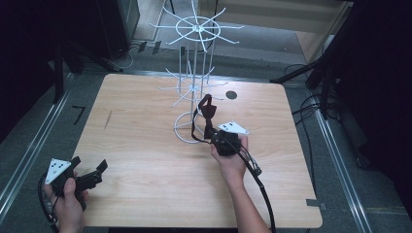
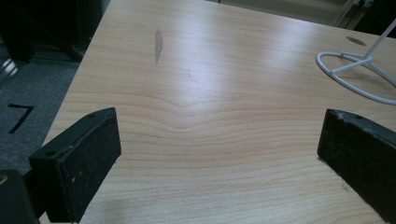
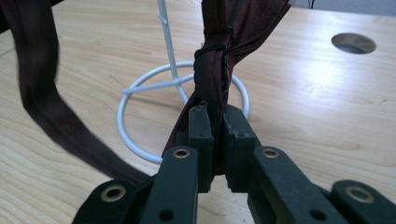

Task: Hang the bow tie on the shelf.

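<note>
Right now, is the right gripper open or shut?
Shut. In the right gripper view, the right gripper pinches the dark red bow tie between both fingers, no gap left.

The bow tie (image 3: pixel 219 56) runs off the top edge; its strap (image 3: pixel 37 79) is blurred

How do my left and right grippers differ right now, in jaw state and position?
The left black two-jaw gripper has its jaws spread wide with nothing but bare wooden table between them; the right black two-jaw gripper is closed on the dark maroon bow tie. The left sits near the table's front left corner, away from the white wire display stand; the right is beside that stand's ring base. Both carry a grey three-cornered plate and are hand-held.
</note>
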Demonstrator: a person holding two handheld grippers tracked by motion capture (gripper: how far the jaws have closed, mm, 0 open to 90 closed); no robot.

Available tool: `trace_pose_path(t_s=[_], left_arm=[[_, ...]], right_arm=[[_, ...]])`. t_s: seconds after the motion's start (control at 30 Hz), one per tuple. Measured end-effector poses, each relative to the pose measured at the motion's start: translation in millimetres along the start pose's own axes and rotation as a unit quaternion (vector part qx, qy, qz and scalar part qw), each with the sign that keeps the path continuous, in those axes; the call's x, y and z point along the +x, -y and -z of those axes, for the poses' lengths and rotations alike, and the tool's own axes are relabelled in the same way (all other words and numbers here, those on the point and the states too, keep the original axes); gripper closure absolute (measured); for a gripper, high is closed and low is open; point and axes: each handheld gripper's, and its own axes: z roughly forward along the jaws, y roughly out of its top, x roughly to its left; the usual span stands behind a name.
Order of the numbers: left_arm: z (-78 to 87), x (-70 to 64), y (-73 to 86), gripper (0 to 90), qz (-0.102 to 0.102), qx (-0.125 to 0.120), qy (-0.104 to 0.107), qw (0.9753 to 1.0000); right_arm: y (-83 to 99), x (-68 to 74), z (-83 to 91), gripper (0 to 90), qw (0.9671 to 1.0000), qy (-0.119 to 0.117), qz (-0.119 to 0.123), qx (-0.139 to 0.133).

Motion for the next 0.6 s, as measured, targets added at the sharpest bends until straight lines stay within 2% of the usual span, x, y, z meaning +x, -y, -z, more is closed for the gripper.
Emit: trace_pose_path(t_s=[0.1,0.13,0.17,0.23,0.27,0.3,0.33,0.37,0.4,0.6], left_arm=[[0.1,0.0,0.0,0.1,0.0,0.0,0.0,1.0],[0.1,-0.1,0.0,0.0,0.001,0.0,-0.001,1.0],[0.1,-0.1,0.0,0.0,0.001,0.0,0.0,1.0],[0.0,0.0,0.0,0.1,0.0,0.0,0.0,1.0],[0.1,0.0,0.0,0.1,0.0,0.0,0.0,1.0],[0.0,0.0,0.0,0.1,0.0,0.0,0.001,1.0],[0.0,0.0,0.0,0.0,0.0,0.0,0.001,1.0],[0.1,-0.1,0.0,0.1,0.001,0.0,0.0,1.0],[0.1,-0.1,0.0,0.1,0.0,0.0,0.001,1.0],[0.1,-0.2,0.0,0.1,0.0,0.0,0.0,1.0]], right_arm=[[2.5,-0.5,-3.0,83.6,1.0,-0.002,-0.002,0.007],[3.4,-1.3,-3.6,77.7,0.9999,-0.01,-0.009,0.008],[3.4,-1.3,-3.6,77.7,0.9999,-0.01,-0.009,0.008],[2.8,-4.3,-2.5,69.0,0.999,-0.038,-0.025,0.005],[2.4,-5.2,-2.2,63.5,0.9986,-0.044,-0.028,0.001],[1.9,-5.8,-1.6,58.7,0.9985,-0.045,-0.031,0.0],[1.9,-5.8,-1.6,58.7,0.9985,-0.045,-0.031,0.0],[0.5,-7.4,0.1,48.1,0.9985,-0.044,-0.034,-0.002],[0.2,-8.1,0.7,44.9,0.9985,-0.043,-0.035,-0.003],[-1.3,-13.7,9.1,37.4,0.9984,-0.039,-0.04,-0.006]])
